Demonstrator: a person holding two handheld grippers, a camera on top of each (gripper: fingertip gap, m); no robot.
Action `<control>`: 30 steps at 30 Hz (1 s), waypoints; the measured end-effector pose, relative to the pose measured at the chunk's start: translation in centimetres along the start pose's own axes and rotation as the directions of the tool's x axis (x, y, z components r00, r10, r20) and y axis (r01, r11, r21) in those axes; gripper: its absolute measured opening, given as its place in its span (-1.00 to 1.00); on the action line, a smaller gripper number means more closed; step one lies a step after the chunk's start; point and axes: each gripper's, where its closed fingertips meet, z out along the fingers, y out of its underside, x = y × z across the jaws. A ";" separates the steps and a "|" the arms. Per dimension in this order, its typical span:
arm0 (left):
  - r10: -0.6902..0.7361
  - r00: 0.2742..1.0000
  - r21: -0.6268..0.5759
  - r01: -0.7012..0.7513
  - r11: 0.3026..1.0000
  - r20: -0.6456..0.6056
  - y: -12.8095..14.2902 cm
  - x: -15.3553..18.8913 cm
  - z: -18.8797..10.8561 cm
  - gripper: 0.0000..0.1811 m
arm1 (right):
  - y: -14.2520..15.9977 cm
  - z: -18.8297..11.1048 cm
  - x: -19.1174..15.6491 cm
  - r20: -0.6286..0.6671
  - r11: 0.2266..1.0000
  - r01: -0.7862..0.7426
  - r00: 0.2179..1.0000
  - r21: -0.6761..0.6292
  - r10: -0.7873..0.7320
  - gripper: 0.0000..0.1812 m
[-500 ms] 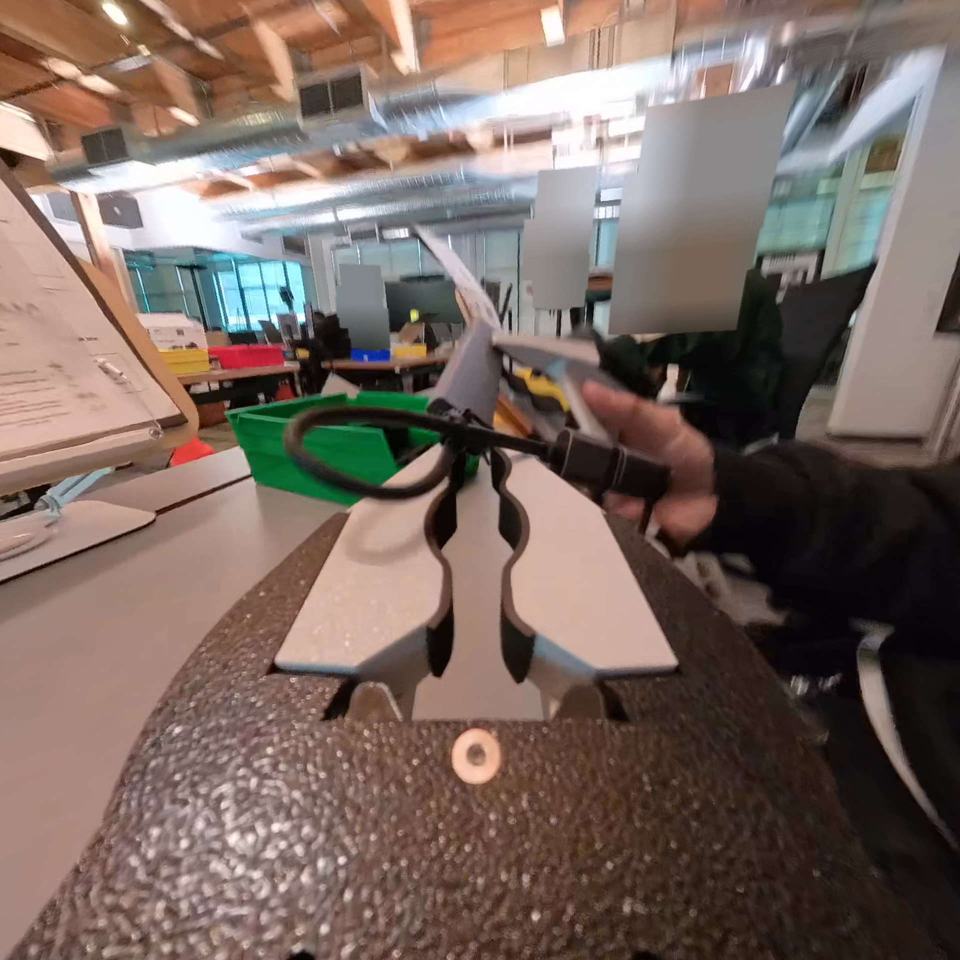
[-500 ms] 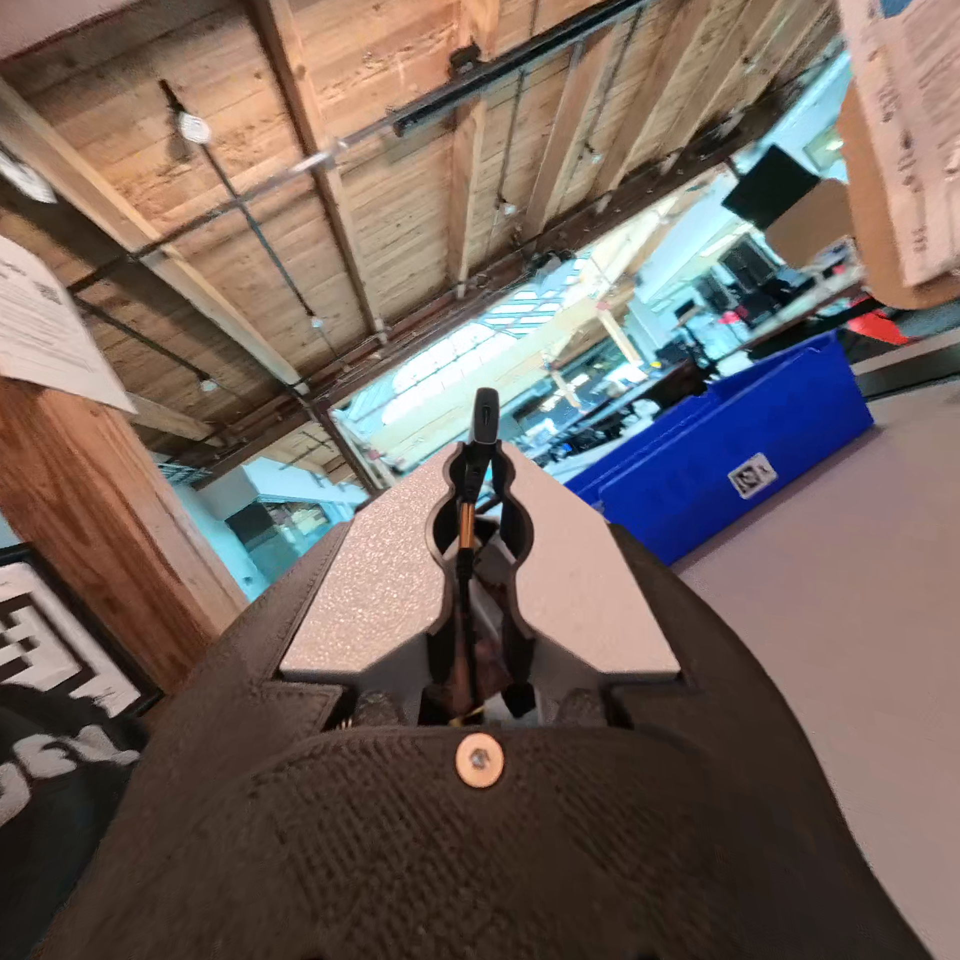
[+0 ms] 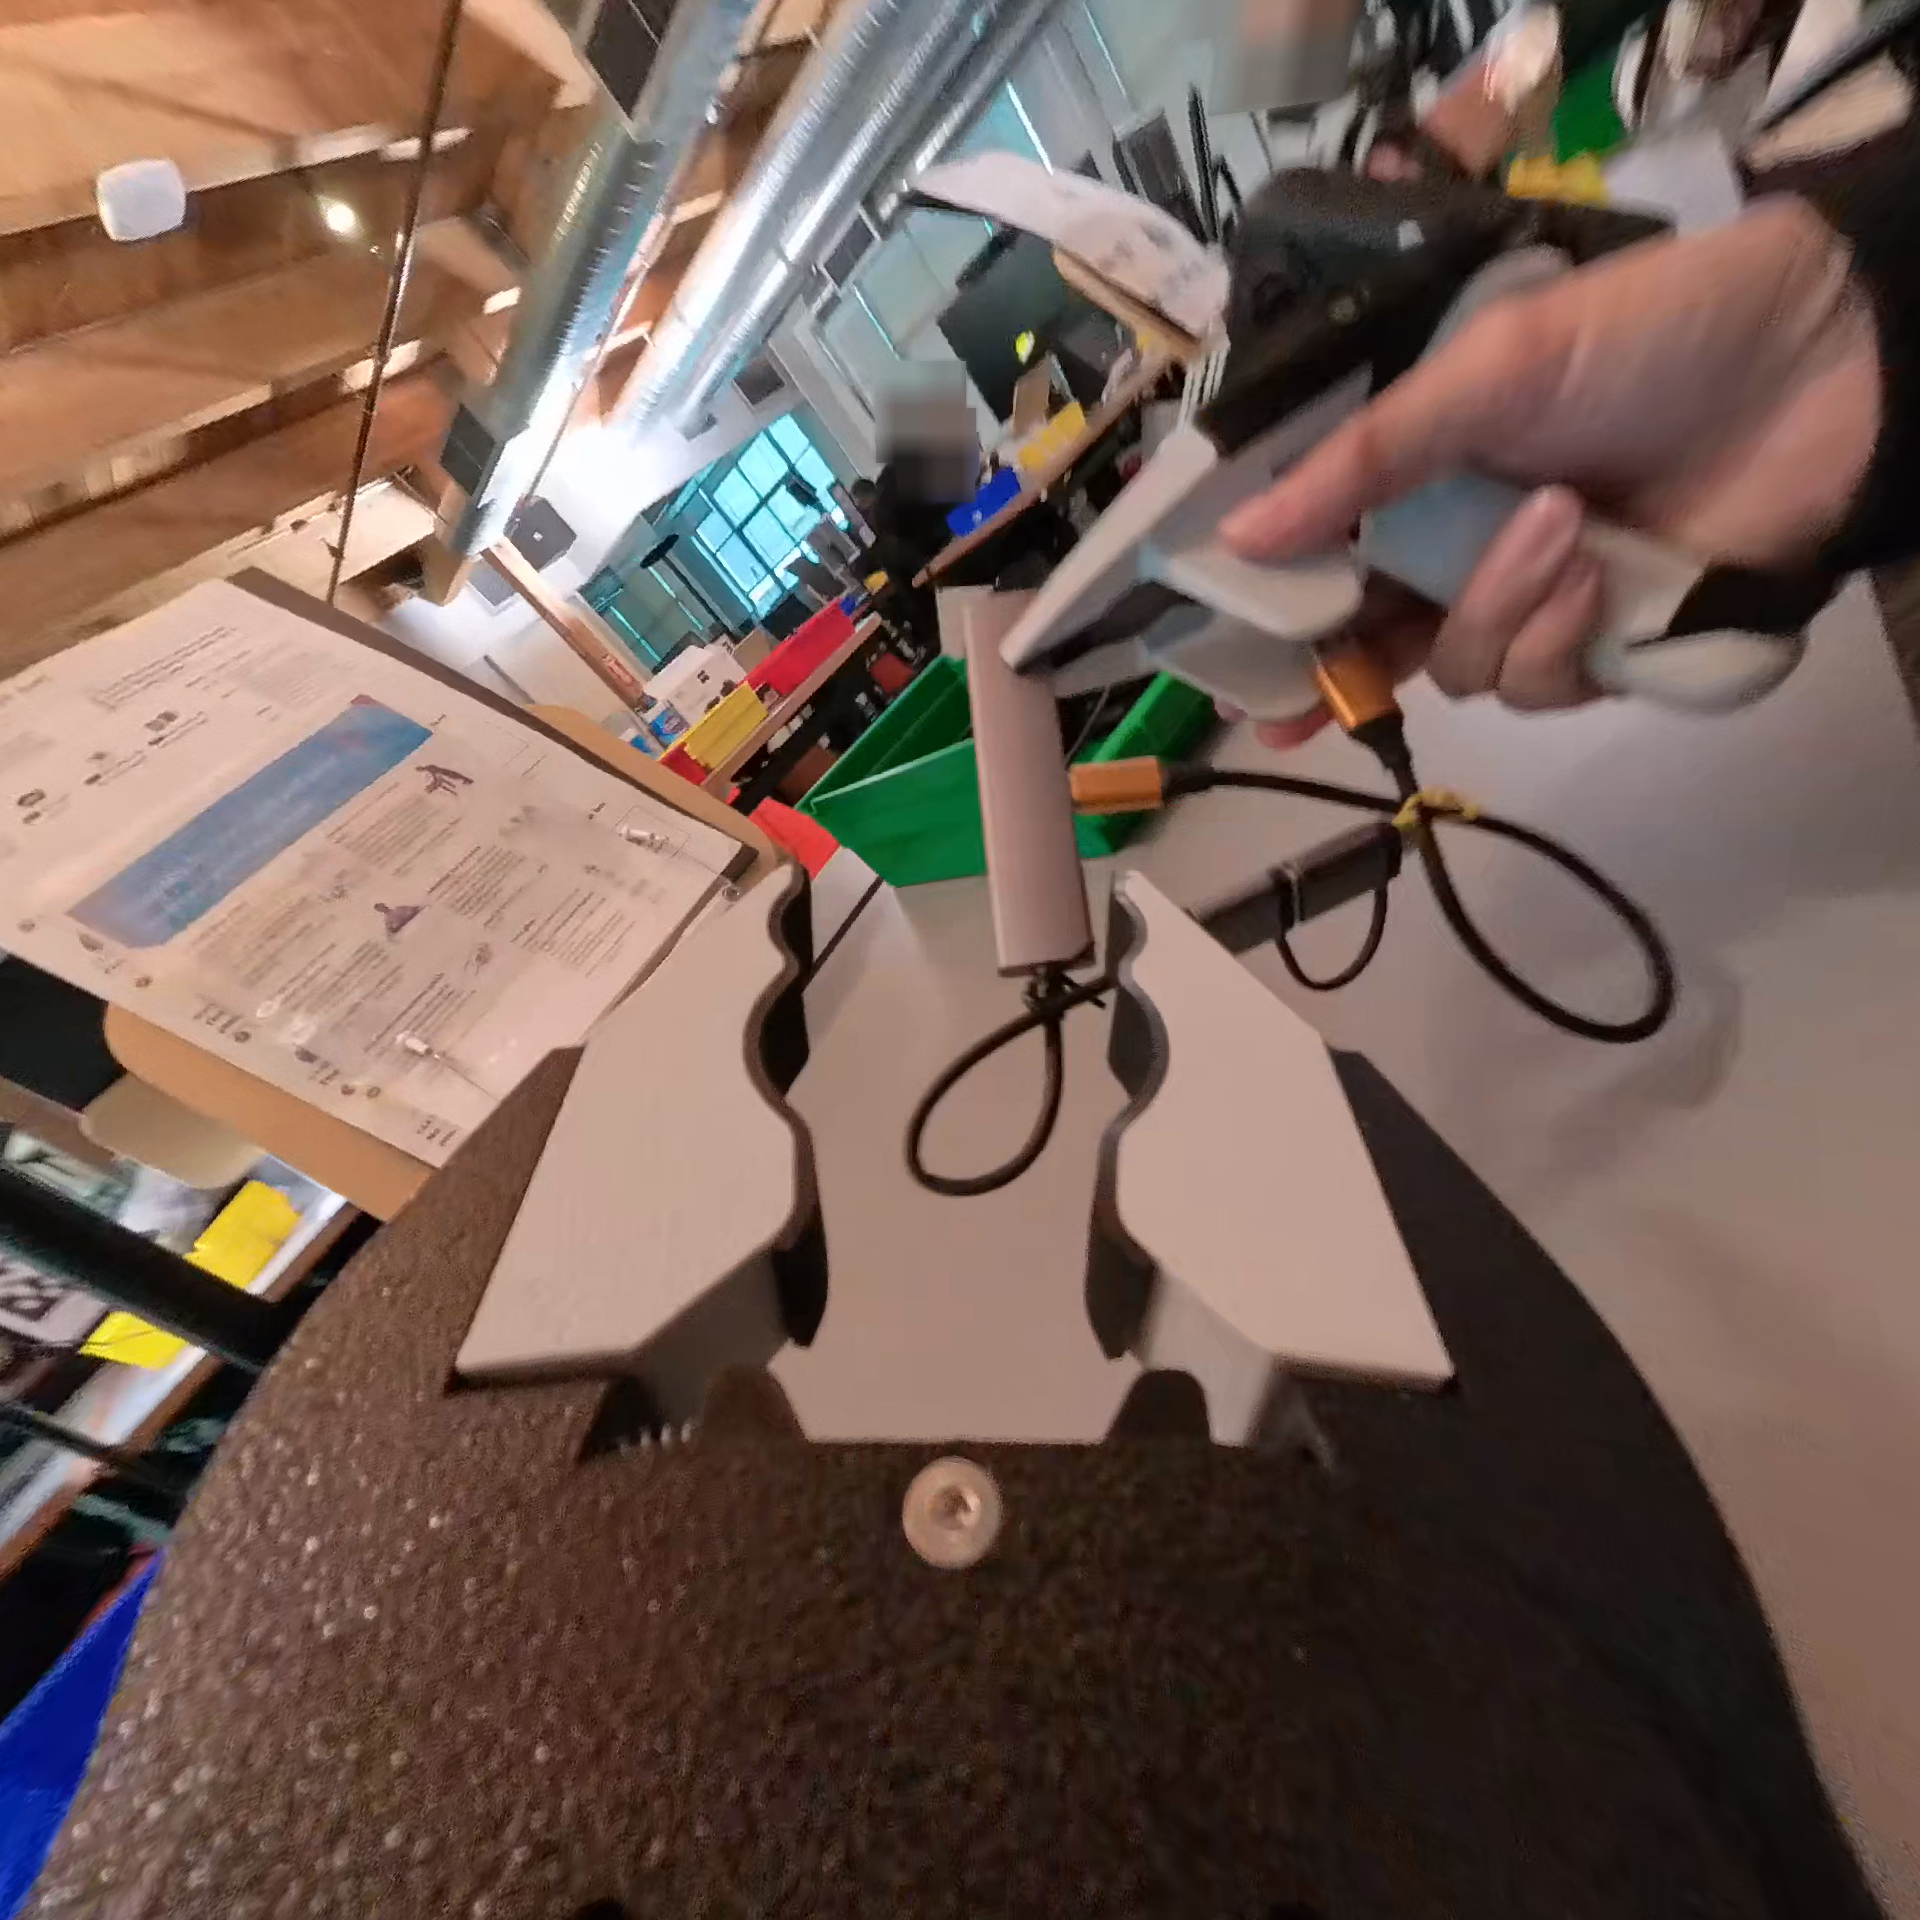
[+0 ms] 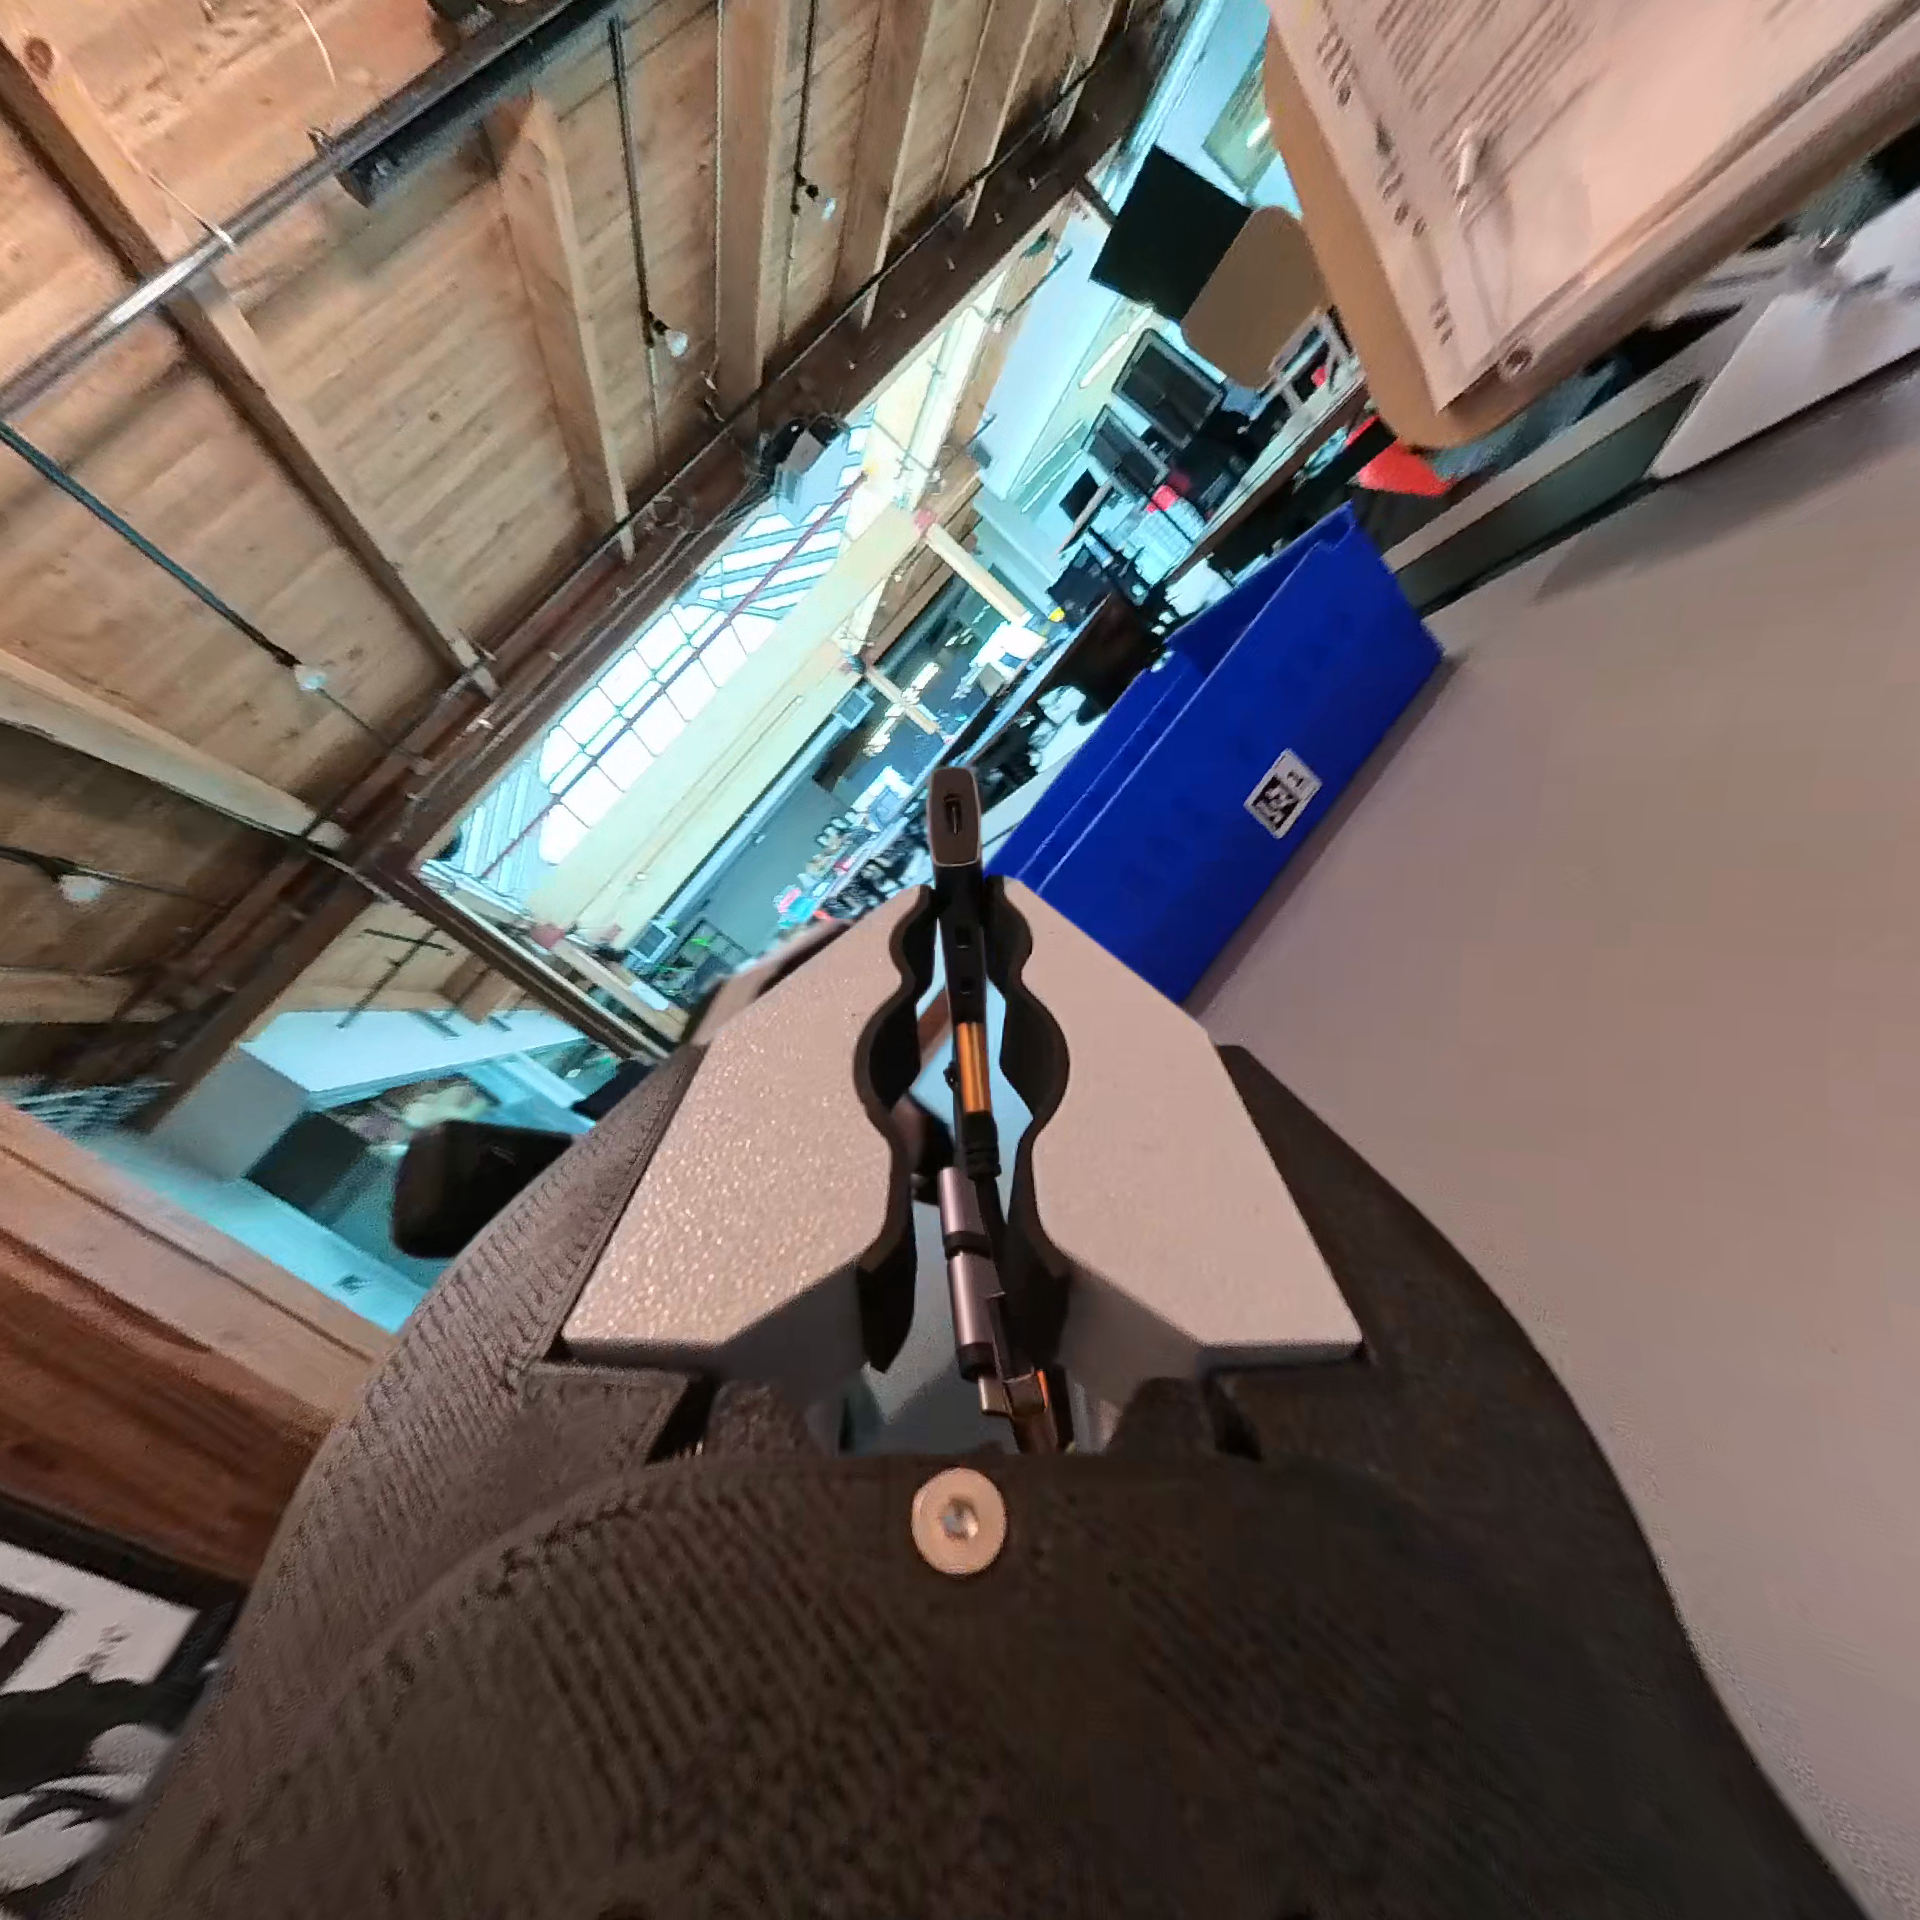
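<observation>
**Two handheld grippers, one slim hub with cables, grey table**

Left gripper (image 3: 961,935): grey fingers spread wide, nothing between them. Its own view looks through the gap at a slim grey adapter hub (image 3: 1023,800) hanging in the air just beyond the fingertips, long axis nearly upright. A small black cord loop (image 3: 987,1101) dangles from the hub's lower end and shows between the spread fingers, touching neither.

Right gripper (image 4: 961,904): fingers drawn close together on the narrow edge of the same hub (image 4: 958,831), whose tip with a small port stands out past the fingertips. Behind the grip, an orange-collared plug (image 4: 971,1070) and a second grey connector (image 4: 966,1278) lie in the channel between the fingers. In the left wrist view this gripper (image 3: 1174,613) is seen from outside, gripped by a person's hand (image 3: 1621,457) in a dark sleeve.

Cables: a black cable (image 3: 1538,914) with orange metal plugs loops down from the hub side and is bound by a yellow tie (image 3: 1423,805); it hangs above the grey table (image 3: 1558,1195).

Surroundings: a green bin (image 3: 904,800) stands on the table beyond the hub; a blue bin (image 4: 1226,769) bearing a square label sits on the table in the right wrist view; a printed instruction sheet (image 3: 312,862) on a tilted board stands to the left. Both views are strongly tilted, showing wooden ceiling beams.
</observation>
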 end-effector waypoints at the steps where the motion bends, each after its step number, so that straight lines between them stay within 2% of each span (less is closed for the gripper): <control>1: 0.036 0.999 -0.015 -0.036 0.999 -0.006 0.5 0.6 0.4 -0.39 | 0.2 0.1 -0.2 0.017 0.999 -0.033 0.999 -0.006 0.034 -0.92; 4: 0.072 0.997 -0.015 -0.072 0.997 -0.017 1.0 1.9 1.5 -0.40 | 0.4 0.1 -0.5 0.071 0.987 -0.162 0.984 -0.014 0.163 -0.92; 8: 0.108 0.993 -0.046 -0.110 0.993 -0.048 1.9 3.2 2.4 -0.56 | 1.8 0.5 -0.7 0.111 0.964 -0.258 0.958 -0.061 0.263 -0.92; 10: 0.131 0.991 -0.028 -0.130 0.991 0.025 1.7 2.5 2.5 -0.69 | 1.6 0.6 -0.9 0.137 0.949 -0.310 0.939 -0.051 0.314 -0.92; 12: 0.067 0.996 0.030 -0.069 0.997 0.061 0.9 2.1 2.4 -0.74 | 1.5 0.6 -1.1 0.161 0.936 -0.348 0.922 -0.046 0.351 -0.92; 15: 0.081 0.992 0.077 -0.088 0.993 0.095 0.1 1.9 2.2 -0.75 | 1.3 0.5 -1.7 0.204 0.912 -0.408 0.891 -0.036 0.406 -0.91; 18: 0.064 0.990 0.090 -0.075 0.993 0.122 -0.1 1.9 2.0 -0.76 | 1.2 0.6 -1.9 0.216 0.922 -0.385 0.898 -0.040 0.384 -0.91; 20: 0.029 0.992 0.073 -0.038 0.997 0.121 -0.4 1.9 2.2 -0.76 | 0.9 0.4 -2.1 0.230 0.952 -0.304 0.925 -0.032 0.303 -0.91; 22: -0.078 0.991 0.060 0.071 0.996 0.106 -0.6 1.7 2.6 -0.76 | 0.4 0.1 -2.1 0.224 0.974 -0.226 0.948 -0.021 0.224 -0.91; 24: -0.258 0.953 0.007 0.260 0.966 0.161 0.4 0.4 2.9 -0.75 | -0.3 -0.2 -1.5 0.113 0.999 0.047 0.992 0.011 -0.048 -0.74; 25: -0.346 0.921 -0.030 0.357 0.934 0.176 1.2 0.1 3.0 -0.75 | -0.7 -0.3 -1.3 0.023 0.972 0.233 0.972 0.009 -0.233 -0.61; 27: -0.483 0.856 -0.085 0.503 0.860 0.183 2.7 -0.2 3.1 -0.75 | -1.4 -0.5 -1.7 -0.118 0.839 0.544 0.831 -0.030 -0.543 -0.36; 30: -0.622 0.766 -0.113 0.641 0.759 0.165 4.1 0.0 3.0 -0.76 | 0.7 0.4 -3.6 -0.102 0.602 0.790 0.593 -0.114 -0.799 -0.43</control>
